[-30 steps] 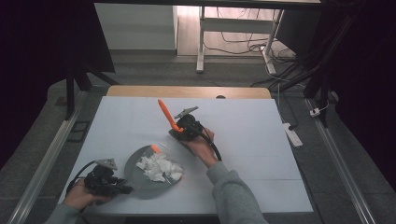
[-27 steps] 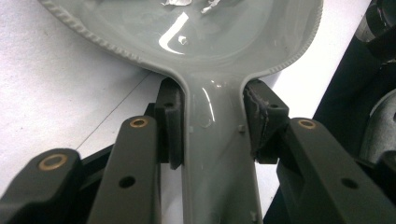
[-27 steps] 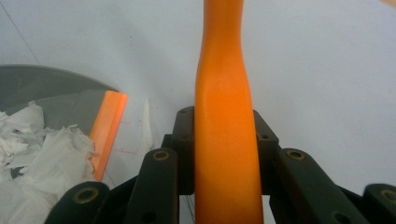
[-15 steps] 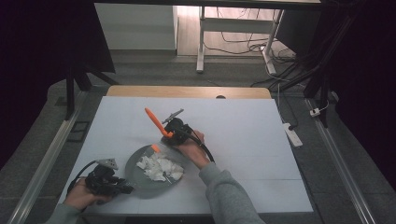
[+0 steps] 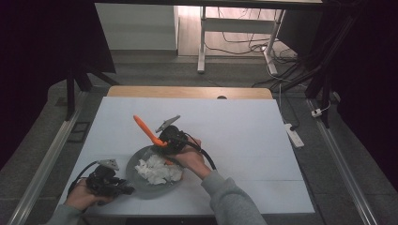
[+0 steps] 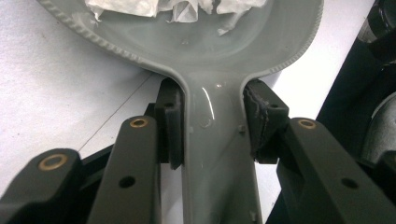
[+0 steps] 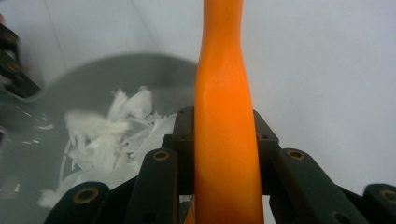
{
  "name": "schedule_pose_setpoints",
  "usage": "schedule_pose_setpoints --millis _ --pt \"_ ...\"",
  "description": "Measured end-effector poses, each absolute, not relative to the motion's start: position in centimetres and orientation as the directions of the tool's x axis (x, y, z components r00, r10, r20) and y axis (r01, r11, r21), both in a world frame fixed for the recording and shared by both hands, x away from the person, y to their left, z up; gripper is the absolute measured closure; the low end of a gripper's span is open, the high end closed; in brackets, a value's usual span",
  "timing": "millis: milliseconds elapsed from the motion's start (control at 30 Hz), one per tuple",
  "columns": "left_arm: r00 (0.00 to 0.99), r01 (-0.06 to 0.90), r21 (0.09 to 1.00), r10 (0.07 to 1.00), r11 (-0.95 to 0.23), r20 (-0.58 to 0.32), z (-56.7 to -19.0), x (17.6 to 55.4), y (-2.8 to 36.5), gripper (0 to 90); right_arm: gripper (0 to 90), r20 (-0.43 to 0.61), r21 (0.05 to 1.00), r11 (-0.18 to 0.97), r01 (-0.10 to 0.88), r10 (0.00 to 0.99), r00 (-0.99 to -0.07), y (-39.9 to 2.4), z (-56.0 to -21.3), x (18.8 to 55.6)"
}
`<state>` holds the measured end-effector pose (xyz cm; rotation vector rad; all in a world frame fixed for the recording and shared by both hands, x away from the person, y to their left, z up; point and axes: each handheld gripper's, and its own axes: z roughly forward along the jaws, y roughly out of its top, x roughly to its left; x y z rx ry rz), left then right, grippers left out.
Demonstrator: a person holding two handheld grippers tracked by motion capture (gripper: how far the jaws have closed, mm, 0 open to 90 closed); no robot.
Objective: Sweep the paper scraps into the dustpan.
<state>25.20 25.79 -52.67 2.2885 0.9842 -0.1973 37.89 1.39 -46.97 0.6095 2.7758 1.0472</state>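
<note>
Orange tool [image 5: 145, 130] now nearer grey pan [image 5: 141, 187], above white scraps [image 5: 157, 171].

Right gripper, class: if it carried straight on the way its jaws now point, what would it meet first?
Probably the bare white table. The right gripper, clamping the orange handle, points past the grey pan's rim; depth is unclear.

High overview, two close finger-level views

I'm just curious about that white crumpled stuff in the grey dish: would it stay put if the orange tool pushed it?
The white scraps look like torn paper: probably very light and floppy, crumpling rather than sliding whole. Loosely piled, they would likely scatter across the smooth dish.
</note>
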Motion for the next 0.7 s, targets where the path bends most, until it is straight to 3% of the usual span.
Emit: schedule_pose_setpoints --millis 167,400,700 --pt "0.71 0.697 0.492 0.601 -0.522 -0.367 -52.7 25.2 25.8 62.0 70.5 0.0 0.691 0.633 0.351 0.484 -0.875 -0.2 -45.6 38.7" --pt "0.71 0.697 0.492 0.6 -0.522 -0.369 -52.7 25.2 25.8 62.0 70.5 -0.016 0.651 0.641 0.407 0.548 -0.836 -0.5 -47.4 40.9" --pt "0.709 0.698 0.492 0.599 -0.52 -0.373 -52.8 25.3 25.8 62.0 70.6 -0.019 0.575 0.701 0.422 0.527 -0.85 1.6 -49.3 41.1"
